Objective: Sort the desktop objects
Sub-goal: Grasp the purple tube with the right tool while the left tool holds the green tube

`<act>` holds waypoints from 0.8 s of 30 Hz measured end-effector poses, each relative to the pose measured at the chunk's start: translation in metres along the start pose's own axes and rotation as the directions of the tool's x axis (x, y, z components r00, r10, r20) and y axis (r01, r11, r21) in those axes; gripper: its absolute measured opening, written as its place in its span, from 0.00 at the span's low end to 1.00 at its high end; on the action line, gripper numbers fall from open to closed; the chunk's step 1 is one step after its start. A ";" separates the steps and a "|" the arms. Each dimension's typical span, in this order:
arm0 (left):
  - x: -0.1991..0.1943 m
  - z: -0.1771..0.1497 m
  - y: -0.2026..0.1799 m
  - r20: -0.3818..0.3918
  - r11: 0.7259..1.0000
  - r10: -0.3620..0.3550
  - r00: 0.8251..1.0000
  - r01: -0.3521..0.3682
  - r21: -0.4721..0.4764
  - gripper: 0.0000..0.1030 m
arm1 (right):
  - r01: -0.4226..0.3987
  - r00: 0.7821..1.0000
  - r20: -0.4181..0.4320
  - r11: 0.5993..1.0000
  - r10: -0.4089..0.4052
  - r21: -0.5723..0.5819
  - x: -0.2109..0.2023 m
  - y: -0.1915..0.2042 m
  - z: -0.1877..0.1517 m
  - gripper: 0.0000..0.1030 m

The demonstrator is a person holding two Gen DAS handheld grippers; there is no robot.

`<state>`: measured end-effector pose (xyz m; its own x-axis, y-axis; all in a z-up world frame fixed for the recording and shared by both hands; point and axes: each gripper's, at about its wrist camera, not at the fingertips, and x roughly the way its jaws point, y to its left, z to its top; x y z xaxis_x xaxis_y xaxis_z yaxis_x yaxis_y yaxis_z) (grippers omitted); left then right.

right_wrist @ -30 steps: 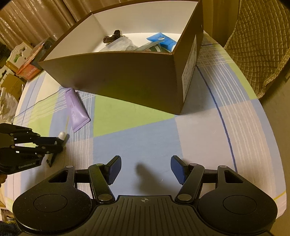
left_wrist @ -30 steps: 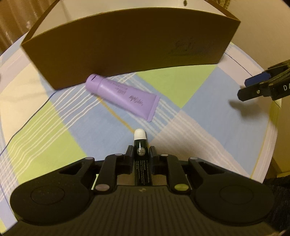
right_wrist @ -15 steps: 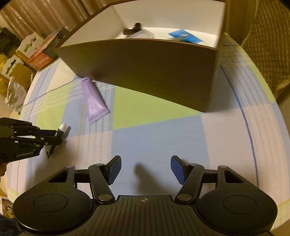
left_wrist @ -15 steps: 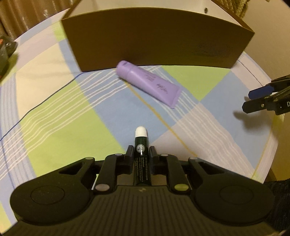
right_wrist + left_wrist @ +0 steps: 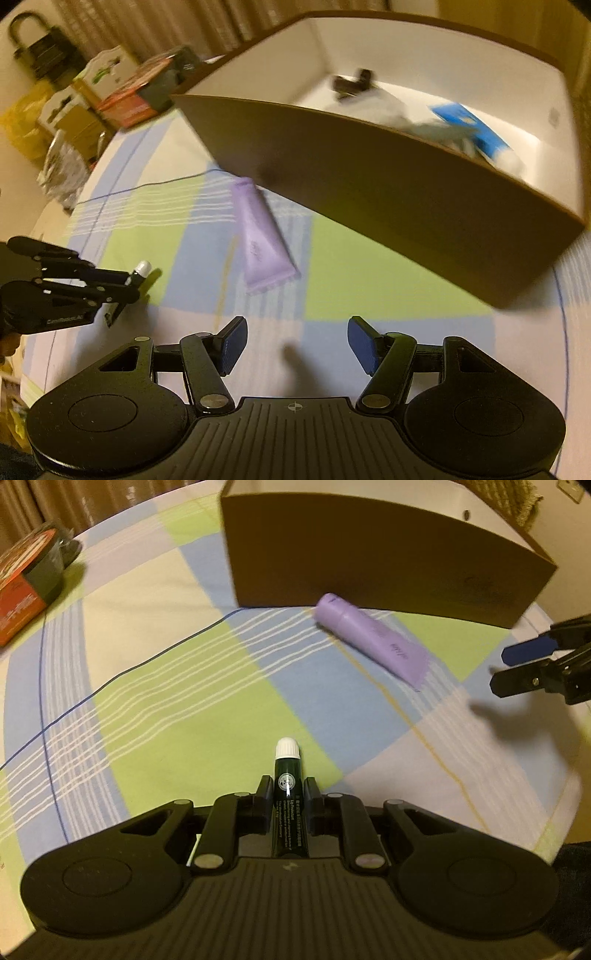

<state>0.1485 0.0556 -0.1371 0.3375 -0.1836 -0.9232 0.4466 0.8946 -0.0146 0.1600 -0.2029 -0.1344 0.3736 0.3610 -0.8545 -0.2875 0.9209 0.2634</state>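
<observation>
My left gripper (image 5: 287,792) is shut on a dark green tube with a white cap (image 5: 287,771), held above the checked tablecloth; the right wrist view has it at the left (image 5: 142,268). A purple tube (image 5: 373,638) lies flat on the cloth just in front of the brown cardboard box (image 5: 369,561). My right gripper (image 5: 295,341) is open and holds nothing, hovering over the cloth with the purple tube (image 5: 260,240) ahead and slightly left. The box (image 5: 369,177) holds several items, among them a blue packet (image 5: 469,125).
A red and black carton (image 5: 26,587) sits at the cloth's far left edge. Beyond the table in the right wrist view stand stacked cartons (image 5: 99,88) and a yellow bag (image 5: 18,125). The right gripper's fingers (image 5: 532,675) show at the right of the left wrist view.
Both views have swung left. The box and purple tube have shifted right in the left wrist view. The right gripper has come closer to the purple tube. The left keeps its hold.
</observation>
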 end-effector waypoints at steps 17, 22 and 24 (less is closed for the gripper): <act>0.003 -0.006 0.039 0.001 0.994 -0.003 1.000 0.003 -0.110 0.13 | 0.063 0.992 0.121 0.980 -0.040 -0.190 0.087 0.048 0.051 0.61; 0.003 -0.006 0.039 0.006 0.992 -0.003 1.000 0.003 -0.123 0.14 | 0.115 0.992 0.084 0.940 -0.093 -0.320 0.094 0.056 0.040 0.34; 0.003 -0.005 0.039 0.008 0.992 -0.013 1.000 0.014 -0.123 0.19 | 0.081 0.996 0.056 0.941 -0.066 -0.328 0.090 0.053 0.037 0.33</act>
<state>0.1626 0.0917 -0.1421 0.3378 -0.1987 -0.9200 0.3459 0.9353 -0.0750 0.2107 -0.1158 -0.1808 0.4406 0.3069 -0.8436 -0.5295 0.8477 0.0318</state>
